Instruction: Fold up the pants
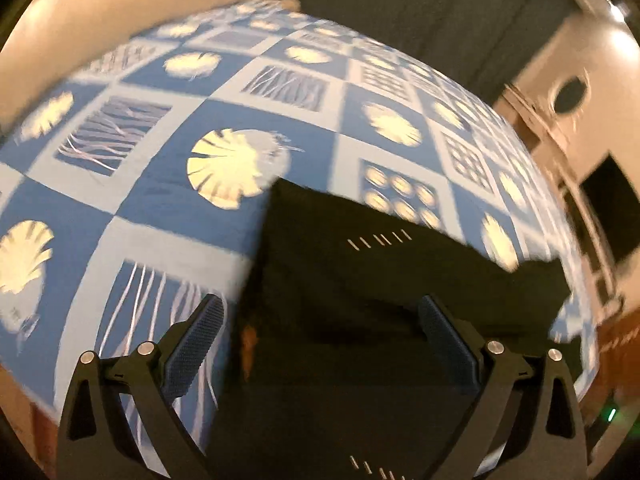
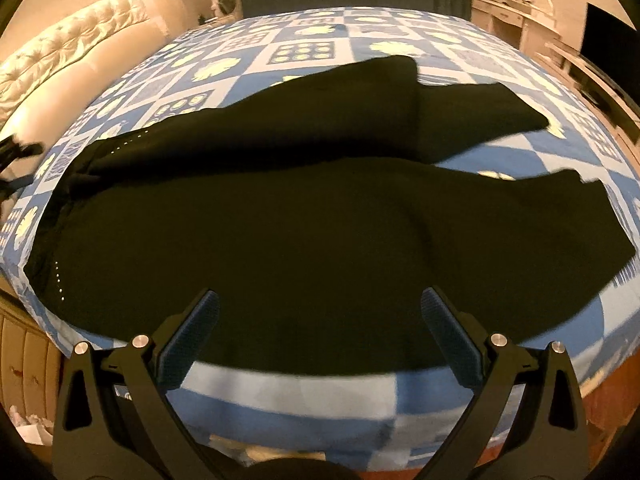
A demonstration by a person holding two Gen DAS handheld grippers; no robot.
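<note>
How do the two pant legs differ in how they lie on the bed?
The near leg lies flat along the bed's front edge, its cuff pointing right. The far leg angles away toward the bed's middle, and a crease across it shows a bend partway along. Both are black, spread on the blue patterned bedsheet, and neither is held.
</note>
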